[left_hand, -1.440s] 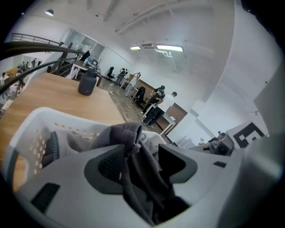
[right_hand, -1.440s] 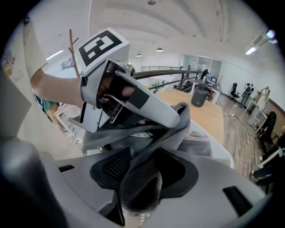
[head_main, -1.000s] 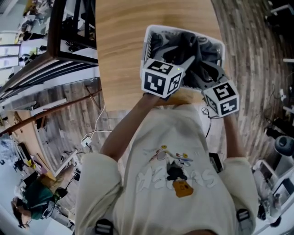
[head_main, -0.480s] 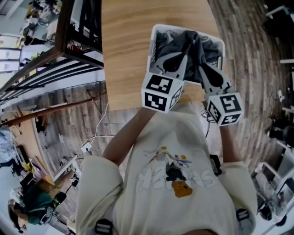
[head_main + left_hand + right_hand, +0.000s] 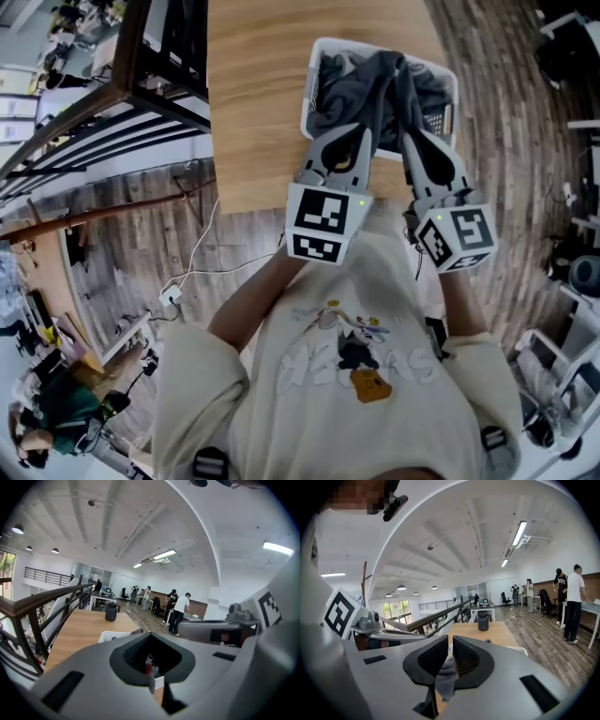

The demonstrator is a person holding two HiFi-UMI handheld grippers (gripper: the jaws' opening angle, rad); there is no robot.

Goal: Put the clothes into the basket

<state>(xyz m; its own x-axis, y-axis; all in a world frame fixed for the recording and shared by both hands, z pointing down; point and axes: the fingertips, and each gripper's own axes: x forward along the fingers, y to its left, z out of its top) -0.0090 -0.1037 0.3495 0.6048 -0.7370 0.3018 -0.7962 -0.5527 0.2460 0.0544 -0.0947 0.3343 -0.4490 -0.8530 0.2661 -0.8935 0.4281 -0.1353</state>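
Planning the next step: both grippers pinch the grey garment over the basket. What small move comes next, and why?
Probably carry both forward over the white basket and lower: the left gripper and right gripper are shut on the grey garment, which stretches up out of it, not yet settled inside.
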